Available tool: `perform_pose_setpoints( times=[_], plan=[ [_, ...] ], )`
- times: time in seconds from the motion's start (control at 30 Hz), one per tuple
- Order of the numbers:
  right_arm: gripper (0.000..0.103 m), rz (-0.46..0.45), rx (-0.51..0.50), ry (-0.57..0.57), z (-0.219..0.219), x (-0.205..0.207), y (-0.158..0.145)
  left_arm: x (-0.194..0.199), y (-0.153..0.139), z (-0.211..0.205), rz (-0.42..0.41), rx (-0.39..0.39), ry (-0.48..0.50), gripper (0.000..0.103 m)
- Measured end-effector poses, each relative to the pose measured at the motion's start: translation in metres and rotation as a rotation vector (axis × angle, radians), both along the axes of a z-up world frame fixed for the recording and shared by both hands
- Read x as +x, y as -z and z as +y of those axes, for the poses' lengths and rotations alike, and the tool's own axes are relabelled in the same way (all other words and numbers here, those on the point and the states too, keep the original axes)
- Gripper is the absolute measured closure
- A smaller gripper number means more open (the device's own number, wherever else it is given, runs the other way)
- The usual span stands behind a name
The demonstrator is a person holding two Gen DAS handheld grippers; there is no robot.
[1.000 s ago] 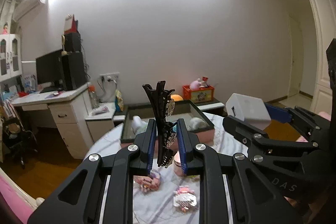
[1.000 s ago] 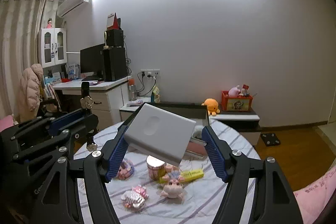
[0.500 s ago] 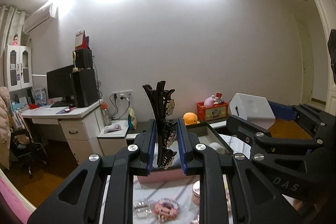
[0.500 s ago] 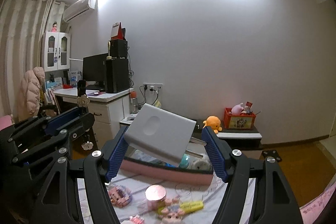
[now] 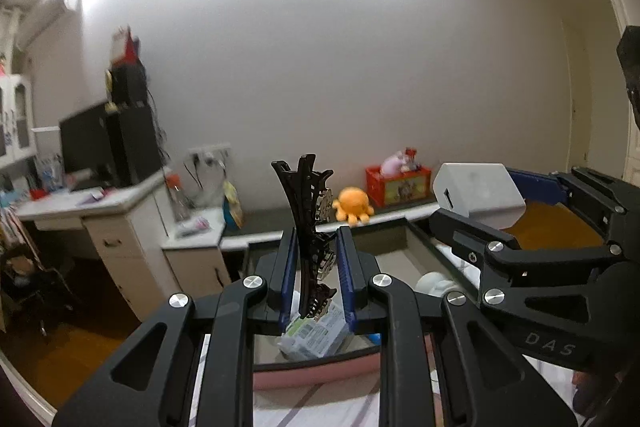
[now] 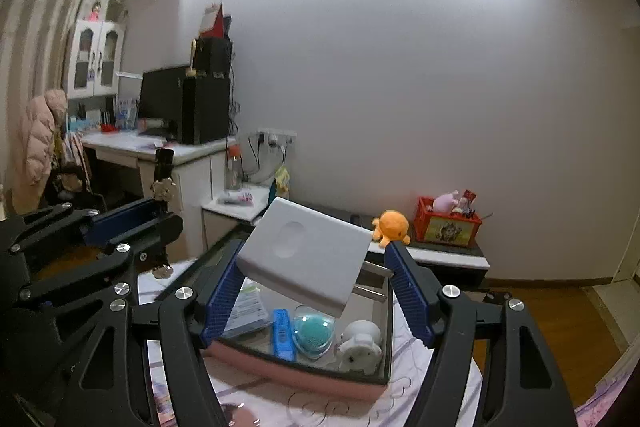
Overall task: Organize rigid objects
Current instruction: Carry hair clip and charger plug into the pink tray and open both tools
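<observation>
My left gripper (image 5: 313, 277) is closed on a black hair clip (image 5: 310, 223), which stands upright between the blue pads (image 5: 289, 273); the clip's forked top rises well above the fingertips and its toothed lower end hangs just below them. Seen from the right wrist, the same clip (image 6: 163, 187) shows as a dark bar with a pale flower ornament, projecting above my left gripper (image 6: 132, 227) at the left edge of that view. My right gripper (image 6: 316, 281) clamps a white box (image 6: 306, 259), tilted, one low corner against the left pad (image 6: 222, 301) and its upper right edge reaching toward the right pad (image 6: 408, 293); a shallow oval recess marks its upper face. From the left wrist, the box (image 5: 478, 193) sits to the right, held out ahead of my right gripper (image 5: 520, 223). Both held things hang above a tray (image 6: 296, 373) with a pink front wall and dark rim, which stands on a table (image 6: 404, 399) covered by a pale patterned cloth. In the tray lie a printed packet (image 6: 248, 311), a blue bar (image 6: 283, 333), a clear dome over a teal ball (image 6: 314, 331) and a white figurine (image 6: 360, 345), side by side from left to right. The clip is over the tray's left part, directly above the packet (image 5: 316, 335); the box is over the tray's middle, above the dome.
</observation>
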State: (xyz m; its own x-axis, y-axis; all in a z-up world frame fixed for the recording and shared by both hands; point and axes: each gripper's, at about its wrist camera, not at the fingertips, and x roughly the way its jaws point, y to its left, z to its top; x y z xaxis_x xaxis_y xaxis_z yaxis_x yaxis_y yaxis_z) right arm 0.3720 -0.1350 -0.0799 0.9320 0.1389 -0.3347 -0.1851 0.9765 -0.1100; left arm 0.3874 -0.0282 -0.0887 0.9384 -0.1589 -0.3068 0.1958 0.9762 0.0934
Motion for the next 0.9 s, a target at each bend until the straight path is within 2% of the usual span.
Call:
perform_pose_setpoints(
  times=[0.2, 0.27, 0.33, 0.4, 0.47, 0.63, 0.73, 0.8, 0.83, 0.9],
  plan=[
    [0.031, 0.151, -0.032, 0.010, -0.006, 0.069, 0.041, 0.070, 0.047, 0.000, 0.196, -0.007, 0.024, 0.083],
    [0.031, 0.205, -0.032, 0.007, -0.006, 0.086, 0.058, 0.086, 0.062, -0.002, 0.246, 0.018, 0.005, 0.083],
    [0.031, 0.263, -0.038, 0.006, -0.006, 0.099, 0.074, 0.097, 0.074, -0.003, 0.279, 0.041, -0.004, 0.083],
    [0.031, 0.301, -0.045, 0.000, -0.005, 0.107, 0.086, 0.106, 0.081, -0.002, 0.315, 0.018, 0.014, 0.083],
    [0.031, 0.329, -0.060, 0.002, -0.003, 0.111, 0.097, 0.111, 0.088, -0.003, 0.346, 0.044, 0.002, 0.083],
    [0.031, 0.370, -0.051, -0.006, -0.006, 0.117, 0.108, 0.114, 0.092, -0.004, 0.372, 0.054, -0.002, 0.081],
    [0.030, 0.372, -0.051, 0.017, -0.008, 0.117, 0.106, 0.116, 0.088, 0.000, 0.360, 0.066, -0.033, 0.061],
    [0.026, 0.356, -0.063, 0.042, -0.008, 0.112, 0.100, 0.112, 0.082, 0.005, 0.357, 0.070, -0.049, 0.042],
    [0.020, 0.338, -0.066, 0.055, -0.010, 0.107, 0.094, 0.108, 0.079, 0.010, 0.348, 0.059, -0.055, 0.037],
    [0.020, 0.307, -0.043, 0.051, -0.015, 0.096, 0.083, 0.096, 0.067, 0.021, 0.316, 0.018, -0.084, 0.021]
  ],
)
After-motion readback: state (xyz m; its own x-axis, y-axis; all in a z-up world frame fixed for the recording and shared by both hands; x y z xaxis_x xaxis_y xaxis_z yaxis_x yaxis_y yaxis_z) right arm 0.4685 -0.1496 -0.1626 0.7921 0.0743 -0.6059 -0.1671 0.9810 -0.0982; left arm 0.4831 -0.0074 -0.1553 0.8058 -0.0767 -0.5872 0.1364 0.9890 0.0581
